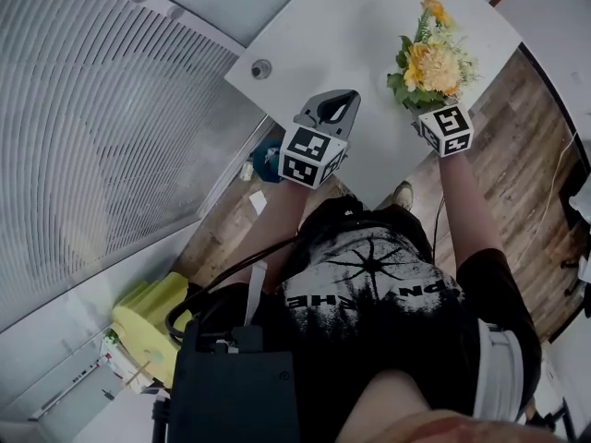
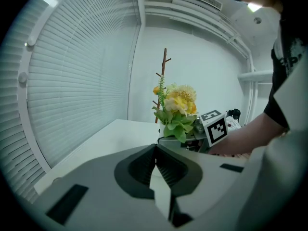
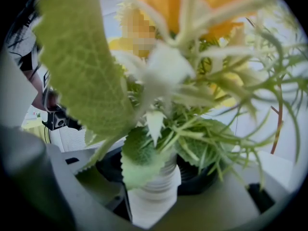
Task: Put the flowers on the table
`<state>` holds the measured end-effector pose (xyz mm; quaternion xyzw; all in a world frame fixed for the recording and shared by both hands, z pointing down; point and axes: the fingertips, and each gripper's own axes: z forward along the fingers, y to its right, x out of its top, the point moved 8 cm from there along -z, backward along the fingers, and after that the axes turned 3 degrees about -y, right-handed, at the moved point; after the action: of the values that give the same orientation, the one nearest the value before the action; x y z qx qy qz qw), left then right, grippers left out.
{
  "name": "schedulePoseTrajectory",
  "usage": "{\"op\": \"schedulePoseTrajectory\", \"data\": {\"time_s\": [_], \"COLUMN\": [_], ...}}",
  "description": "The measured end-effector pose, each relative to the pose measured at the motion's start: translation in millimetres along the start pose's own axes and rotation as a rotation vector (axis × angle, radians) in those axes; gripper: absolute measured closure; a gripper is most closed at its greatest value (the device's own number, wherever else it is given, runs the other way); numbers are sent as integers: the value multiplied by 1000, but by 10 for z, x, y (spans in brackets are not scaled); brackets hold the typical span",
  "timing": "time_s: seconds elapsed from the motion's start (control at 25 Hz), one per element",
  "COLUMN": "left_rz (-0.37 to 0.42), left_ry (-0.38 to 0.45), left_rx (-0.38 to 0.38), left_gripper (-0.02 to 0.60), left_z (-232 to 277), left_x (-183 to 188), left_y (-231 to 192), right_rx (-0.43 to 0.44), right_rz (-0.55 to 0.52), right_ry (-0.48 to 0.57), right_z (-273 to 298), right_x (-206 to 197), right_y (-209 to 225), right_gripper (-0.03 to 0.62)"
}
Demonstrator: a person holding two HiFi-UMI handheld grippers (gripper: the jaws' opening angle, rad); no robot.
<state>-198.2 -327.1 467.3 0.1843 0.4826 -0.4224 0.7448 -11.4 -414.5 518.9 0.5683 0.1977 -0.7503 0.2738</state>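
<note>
right gripper (image 3: 155,179): jaws clamped on the white ribbed neck of the vase (image 3: 153,198), one dark pad on each side; it is gripped low, under the leaves.
flowers (image 1: 430,61): yellow and orange blooms with green leaves, upright in the vase, held by the right gripper. In the head view they sit over the near right part of the white table (image 1: 351,26), just inside its edge.
vase base: hidden in every view, so I can't tell whether it touches the tabletop.
left gripper (image 2: 156,150): jaws together, tips meeting, nothing between them. It is over the table's near edge, to the left of the flowers and apart from them.
marker cubes: the left one (image 1: 312,155) and the right one (image 1: 446,129) both face up in the head view.
left gripper view: looks across the tabletop at the bouquet and the right gripper's cube; a thin wooden stand (image 2: 163,76) rises behind the blooms.
table extras: a round grommet (image 1: 261,68) sits near the left edge.
surroundings: blinds (image 1: 92,137) on the left, wood floor (image 1: 517,173) on the right, a yellow-green object (image 1: 157,326) at lower left.
person: black printed T-shirt (image 1: 369,284), bare forearms reaching to both grippers.
</note>
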Motion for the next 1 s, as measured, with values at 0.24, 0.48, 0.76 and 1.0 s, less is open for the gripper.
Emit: {"op": "schedulePoseTrajectory", "data": {"time_s": [0.24,0.48,0.76,1.0], "left_rz": [-13,-16,-20,-21], "left_ry": [-4,-4,-9,-15], "left_rx": [3,1,3,7], "left_gripper": [569,568,568,569], "left_z": [-4,10,11,14], "left_x": [-37,-45,-62,-53], "left_y": [-22,46,39,36], "right_rx": [10,16,7,-13], "right_rz": [-11,-13,-2,16], "right_ry": [-4,8,18,34], "right_z": [58,50,60,35], "right_x": [-10,-19,-17,-27], "right_y": [-36,-49,-50,-19], "right_gripper": [341,341,338,299]}}
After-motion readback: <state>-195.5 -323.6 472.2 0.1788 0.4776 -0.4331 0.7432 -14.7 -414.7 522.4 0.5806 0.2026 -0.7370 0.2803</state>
